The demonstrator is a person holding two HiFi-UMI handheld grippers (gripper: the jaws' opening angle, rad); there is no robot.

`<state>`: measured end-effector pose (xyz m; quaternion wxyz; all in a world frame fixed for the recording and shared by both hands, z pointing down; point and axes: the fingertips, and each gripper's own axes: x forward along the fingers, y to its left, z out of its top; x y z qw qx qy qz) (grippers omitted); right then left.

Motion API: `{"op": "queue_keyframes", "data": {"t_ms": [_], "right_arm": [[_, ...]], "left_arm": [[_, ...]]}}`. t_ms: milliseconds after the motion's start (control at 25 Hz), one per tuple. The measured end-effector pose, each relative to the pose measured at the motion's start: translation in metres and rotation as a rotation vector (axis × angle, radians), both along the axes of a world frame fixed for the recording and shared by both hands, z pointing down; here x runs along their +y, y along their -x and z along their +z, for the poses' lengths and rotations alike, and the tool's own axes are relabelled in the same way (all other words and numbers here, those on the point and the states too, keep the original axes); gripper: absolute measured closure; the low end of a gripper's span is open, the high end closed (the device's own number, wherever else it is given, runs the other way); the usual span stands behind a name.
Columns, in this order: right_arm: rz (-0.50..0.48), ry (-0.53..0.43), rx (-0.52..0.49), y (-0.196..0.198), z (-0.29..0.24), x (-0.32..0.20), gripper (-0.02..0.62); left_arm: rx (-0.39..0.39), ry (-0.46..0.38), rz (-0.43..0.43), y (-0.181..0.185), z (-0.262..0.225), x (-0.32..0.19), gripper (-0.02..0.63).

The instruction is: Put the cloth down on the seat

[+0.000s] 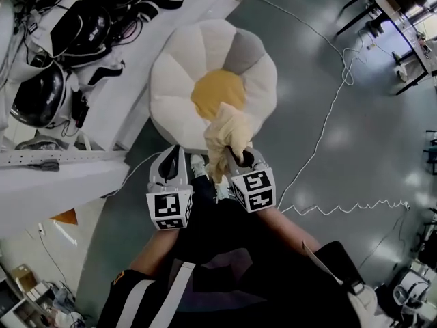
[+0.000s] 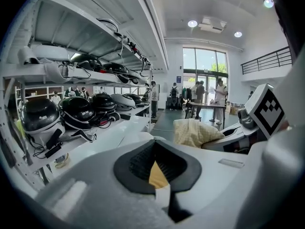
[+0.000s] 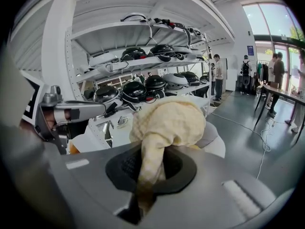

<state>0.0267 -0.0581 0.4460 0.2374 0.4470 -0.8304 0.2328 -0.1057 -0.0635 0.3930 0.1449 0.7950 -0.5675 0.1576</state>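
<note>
Right claw pinches the cloth, bunched over the near edge of the seat; its middle lies ahead, below. Left claw, pressed together and empty, is just beside.

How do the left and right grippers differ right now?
The right gripper is shut on the cloth; the left gripper holds nothing. The cloth bunches over the right gripper's tips; the left gripper's tips show bare. Both point at the seat, side by side at its near edge.

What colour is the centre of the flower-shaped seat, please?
The seat's centre is mustard yellow, and it shows most clearly in the head view.
</note>
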Motion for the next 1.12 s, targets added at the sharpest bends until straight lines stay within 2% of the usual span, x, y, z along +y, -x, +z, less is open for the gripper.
{"op": "queue_keyframes", "data": {"t_ms": [440,920,1120], "right_arm": [[-0.012,0.071,0.066,0.023,0.043,-0.068,0.571],[0.025,0.169,0.113,0.044,0.103,-0.141,0.569],[0.039,0.19,0.13,0.048,0.13,-0.16,0.569]], "left_arm": [[0.003,0.066,-0.005,0.027,0.05,-0.071,0.604],[0.013,0.158,0.008,0.05,0.106,-0.132,0.604],[-0.017,0.176,0.034,0.057,0.123,-0.152,0.604]]}}
